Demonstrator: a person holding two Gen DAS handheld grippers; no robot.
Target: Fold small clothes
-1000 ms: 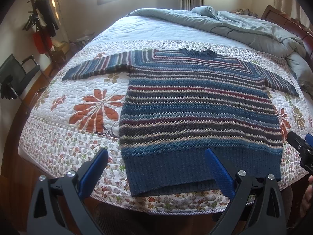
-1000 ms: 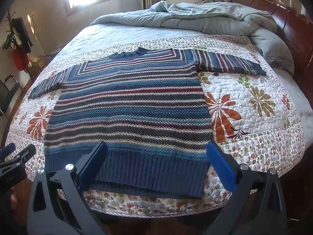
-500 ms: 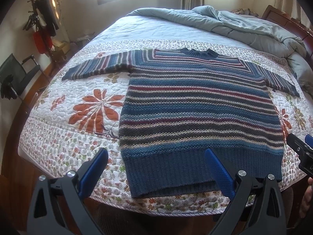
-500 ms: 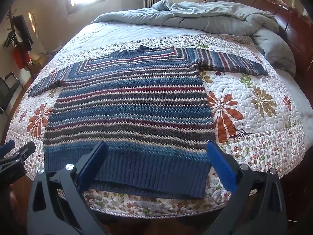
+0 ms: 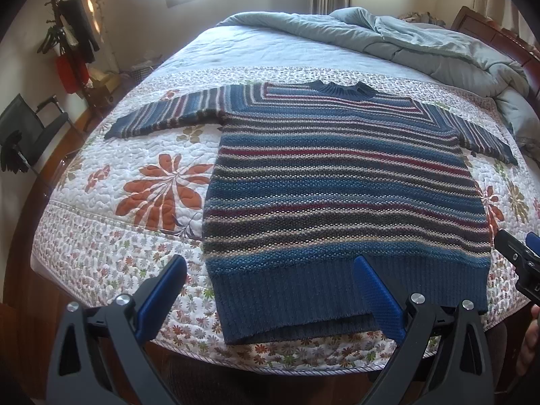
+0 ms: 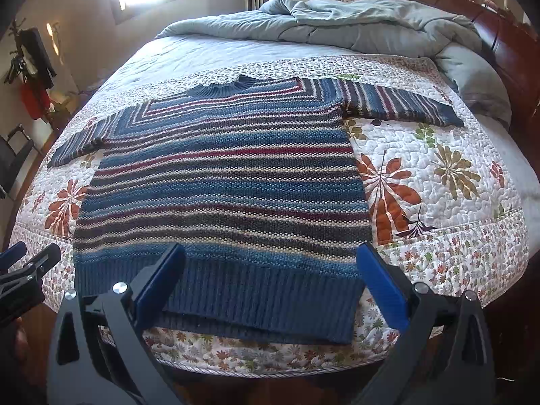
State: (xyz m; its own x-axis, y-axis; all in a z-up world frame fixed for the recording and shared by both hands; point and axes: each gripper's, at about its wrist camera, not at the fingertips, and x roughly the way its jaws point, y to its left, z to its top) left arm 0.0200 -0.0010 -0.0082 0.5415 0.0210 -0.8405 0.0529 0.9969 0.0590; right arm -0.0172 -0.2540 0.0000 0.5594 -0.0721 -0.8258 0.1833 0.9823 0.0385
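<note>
A striped knit sweater in blue, grey, red and cream lies flat on the bed, sleeves spread, ribbed blue hem nearest me. My left gripper hovers open over the hem's left corner, nothing between its blue pads. In the right wrist view the same sweater fills the middle, and my right gripper stands open above the hem's right half, empty. Each gripper shows at the edge of the other's view: the right gripper and the left gripper.
A floral quilt covers the near part of the bed. A rumpled grey-blue duvet is piled at the back right against a wooden headboard. A chair and coat stand are left of the bed.
Both grippers have crept slightly forward toward the sweater's hem. The sweater has not moved and both stay open.
</note>
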